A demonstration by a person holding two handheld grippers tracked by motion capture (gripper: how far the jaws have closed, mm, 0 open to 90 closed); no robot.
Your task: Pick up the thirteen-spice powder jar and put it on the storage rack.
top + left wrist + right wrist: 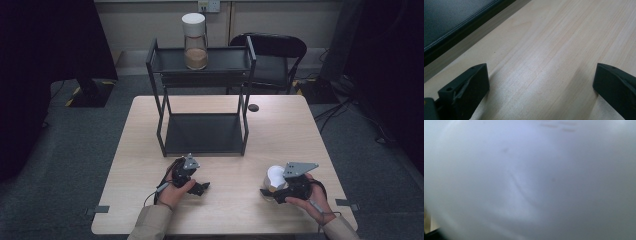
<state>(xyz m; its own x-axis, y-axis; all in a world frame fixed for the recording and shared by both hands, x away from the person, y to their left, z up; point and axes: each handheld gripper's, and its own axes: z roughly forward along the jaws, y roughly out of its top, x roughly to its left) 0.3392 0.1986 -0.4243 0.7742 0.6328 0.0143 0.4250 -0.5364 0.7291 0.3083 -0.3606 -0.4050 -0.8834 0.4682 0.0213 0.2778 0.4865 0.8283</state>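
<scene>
A clear jar (194, 42) with a white lid and brown contents stands on the top tier of a black two-tier rack (235, 70) at the back of the table. A second white-lidded jar (274, 176) sits near the table's front right, tilted, with my right gripper (270, 194) shut on its body. Its white lid (529, 180) is a close blur in the right gripper view. My left gripper (200, 187) rests low at the front left. Its jaws stand wide apart over bare wood, left gripper (541, 72) holding nothing.
The rack's lower tier (202, 132) lies on the light wooden table (225, 215), and its dark edge (449, 20) runs past the left gripper. A small dark disc (254, 107) lies beside the rack. A black chair (272, 50) stands behind the table.
</scene>
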